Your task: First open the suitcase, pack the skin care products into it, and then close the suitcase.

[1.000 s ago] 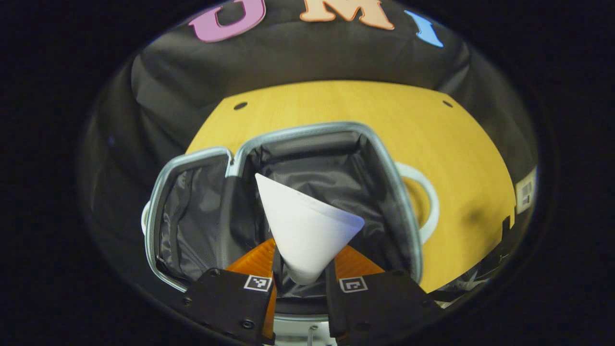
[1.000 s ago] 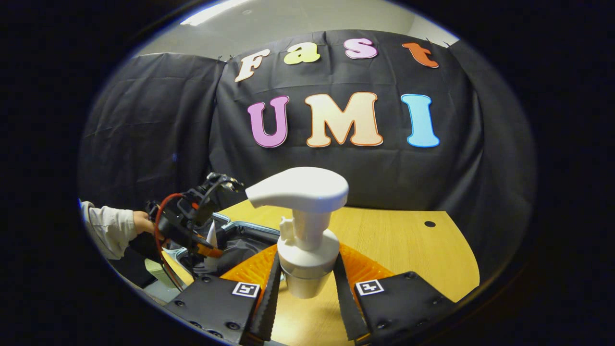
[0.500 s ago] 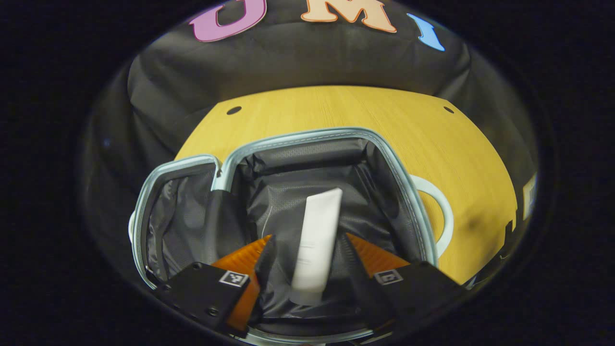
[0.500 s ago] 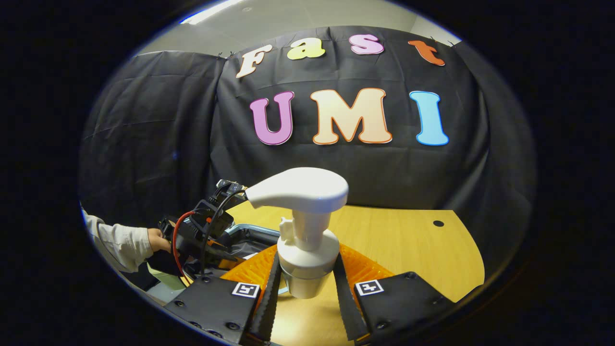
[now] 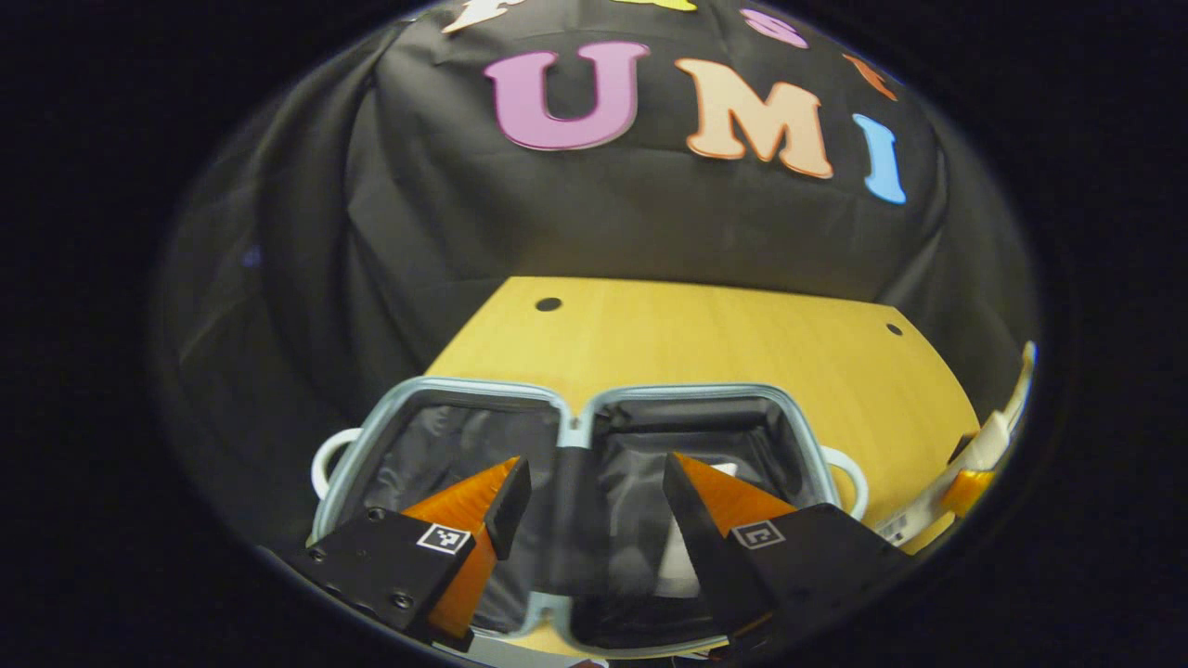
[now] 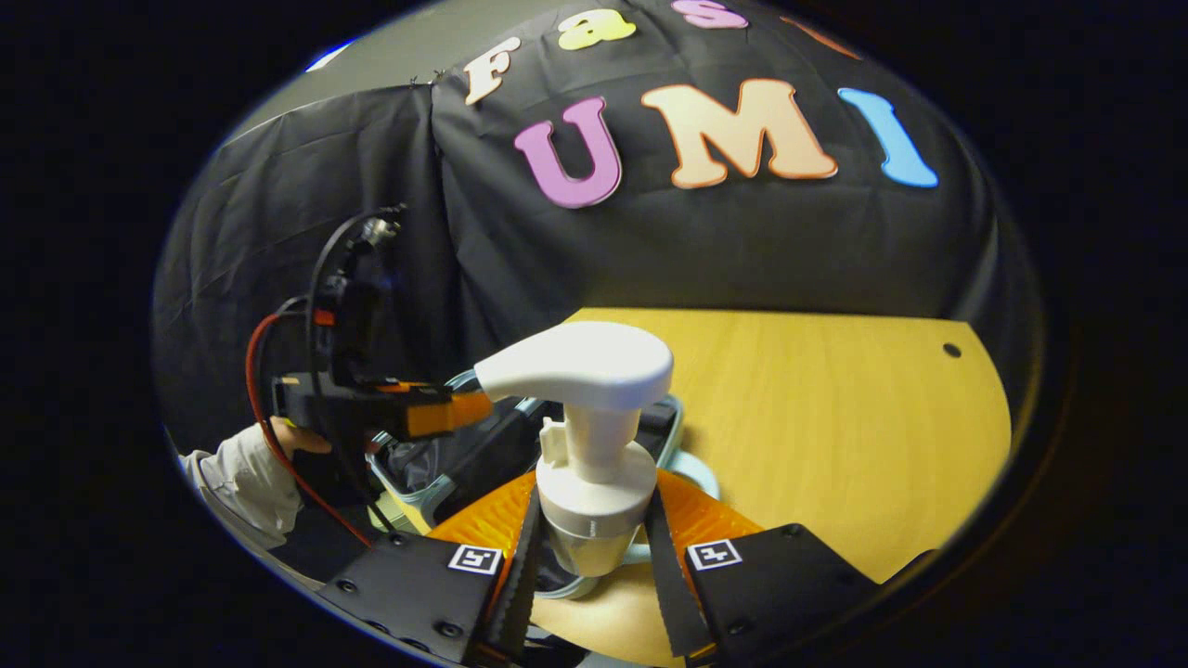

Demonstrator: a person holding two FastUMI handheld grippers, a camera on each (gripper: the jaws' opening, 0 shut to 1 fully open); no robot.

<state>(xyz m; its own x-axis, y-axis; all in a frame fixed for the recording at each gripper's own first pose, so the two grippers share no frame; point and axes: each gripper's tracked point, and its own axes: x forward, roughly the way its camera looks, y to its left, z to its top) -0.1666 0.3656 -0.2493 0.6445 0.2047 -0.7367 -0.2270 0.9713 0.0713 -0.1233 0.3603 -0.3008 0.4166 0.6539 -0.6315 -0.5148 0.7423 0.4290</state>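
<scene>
The suitcase lies open on the wooden table, showing two halves with dark lining and a light blue rim. A white tube lies in its right half, partly hidden by my finger. My left gripper hovers open above the hinge with nothing between its fingers. My right gripper is shut on a white pump bottle, held upright just in front of the suitcase. In the right gripper view, the left gripper hangs over the case at the left.
A hand in a pale sleeve holds the left gripper, with a red cable looping over it. Bare tabletop stretches right of and behind the suitcase. Black cloth walls the booth at the back and left.
My left gripper opened and let the white tube drop into the suitcase's right half, then lifted and tilted up. My right gripper carried the pump bottle closer to the suitcase.
</scene>
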